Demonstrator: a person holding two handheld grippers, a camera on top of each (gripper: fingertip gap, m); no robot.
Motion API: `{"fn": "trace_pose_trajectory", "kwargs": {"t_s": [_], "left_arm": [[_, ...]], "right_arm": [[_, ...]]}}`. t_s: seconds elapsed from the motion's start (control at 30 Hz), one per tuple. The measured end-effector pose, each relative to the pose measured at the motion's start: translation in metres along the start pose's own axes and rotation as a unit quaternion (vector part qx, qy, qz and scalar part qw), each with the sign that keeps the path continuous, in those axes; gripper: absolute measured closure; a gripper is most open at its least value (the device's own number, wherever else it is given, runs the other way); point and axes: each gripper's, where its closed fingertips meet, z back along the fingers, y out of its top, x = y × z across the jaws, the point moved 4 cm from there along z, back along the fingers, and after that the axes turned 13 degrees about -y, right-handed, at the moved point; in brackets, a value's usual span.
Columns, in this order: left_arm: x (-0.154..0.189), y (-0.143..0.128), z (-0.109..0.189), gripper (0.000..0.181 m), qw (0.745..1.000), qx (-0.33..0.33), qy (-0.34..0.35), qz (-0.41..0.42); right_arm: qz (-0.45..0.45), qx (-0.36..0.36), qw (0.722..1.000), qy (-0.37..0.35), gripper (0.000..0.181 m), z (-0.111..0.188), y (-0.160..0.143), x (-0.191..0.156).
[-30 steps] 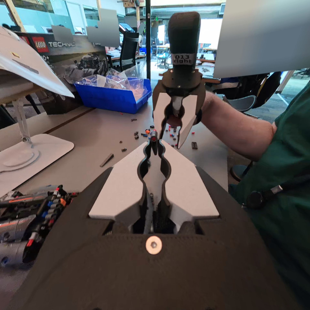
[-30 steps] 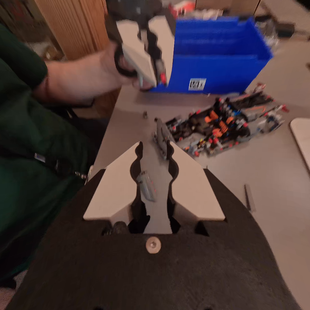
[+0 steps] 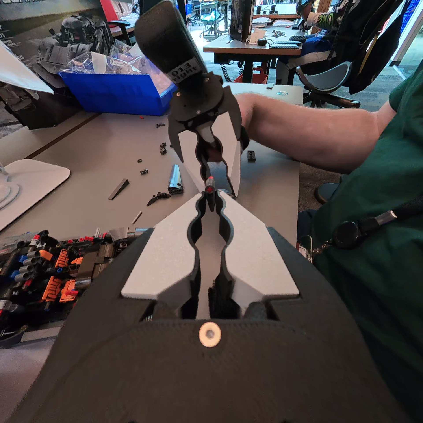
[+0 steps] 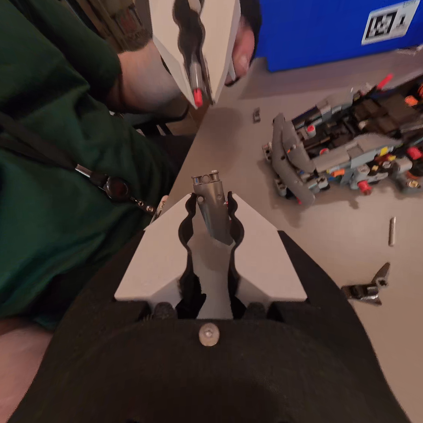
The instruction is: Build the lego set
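The left gripper (image 3: 209, 199) has its jaws almost together, clamped on a short grey plastic pin with a red end (image 3: 209, 186). The red end sticks out past the tips. Just in front of it, over the edge of the grey bench (image 3: 91, 160) on the person's side, the right gripper (image 4: 211, 199) comes down at a slant. Its jaws are clamped on a grey tapered plastic panel (image 4: 211, 206), and the end with the round holes points out toward the pin.

The step in hand looks like pushing the pin into one of these holes. To do it well, I think the pin must first be in one line with the hole. Then the push should go straight along the pin. A push at an angle can turn the pin in the jaws or twist the panel, which is held only by its sides. Both grips should stay firm.

Farther on the bench, toward its left side, the half-built grey, black and orange model (image 3: 52, 263) lies. A second grey panel (image 3: 175, 180) is among loose small parts. At the far edge stands a blue plastic bin (image 3: 114, 96).
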Motion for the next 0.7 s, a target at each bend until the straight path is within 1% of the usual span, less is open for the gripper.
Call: {"fn": "trace_pose_trajectory", "kwargs": {"t_s": [0.07, 0.13, 0.17, 0.23, 0.3, 0.4, 0.5, 0.6, 0.67, 0.7], "left_arm": [[-0.001, 0.005, 0.001, 0.176, 1.0, 0.008, 0.001, -0.005], [-0.002, 0.009, 0.003, 0.176, 1.0, 0.016, 0.01, -0.007], [-0.004, 0.01, 0.005, 0.176, 1.0, 0.021, 0.017, -0.007], [-0.007, 0.014, 0.012, 0.176, 0.999, 0.037, 0.033, -0.002], [-0.012, 0.018, 0.019, 0.176, 0.997, 0.058, 0.045, 0.009], [-0.017, 0.024, 0.026, 0.176, 0.995, 0.088, 0.049, 0.022], [-0.023, 0.03, 0.029, 0.176, 0.993, 0.097, 0.058, 0.023], [-0.028, 0.038, 0.032, 0.176, 0.992, 0.104, 0.07, 0.02], [-0.031, 0.045, 0.035, 0.176, 0.991, 0.113, 0.073, 0.017], [-0.032, 0.048, 0.036, 0.176, 0.99, 0.117, 0.077, 0.016]], "right_arm": [[0.005, 0.018, 1.0, 0.011, 0.155, 0.004, 0.011, -0.001], [0.016, 0.035, 0.999, 0.005, 0.155, 0.007, 0.02, 0.0], [0.023, 0.042, 0.999, -0.011, 0.155, 0.009, 0.024, 0.002], [0.054, 0.08, 0.993, -0.073, 0.155, 0.017, 0.037, 0.009], [0.071, 0.118, 0.985, -0.105, 0.155, 0.029, 0.05, 0.009], [0.102, 0.125, 0.975, -0.155, 0.155, 0.039, 0.062, 0.009], [0.128, 0.139, 0.958, -0.215, 0.155, 0.051, 0.077, 0.014], [0.175, 0.151, 0.919, -0.32, 0.156, 0.066, 0.093, 0.023], [0.222, 0.162, 0.872, -0.404, 0.155, 0.077, 0.105, 0.027], [0.239, 0.168, 0.852, -0.434, 0.155, 0.082, 0.11, 0.027]]}}
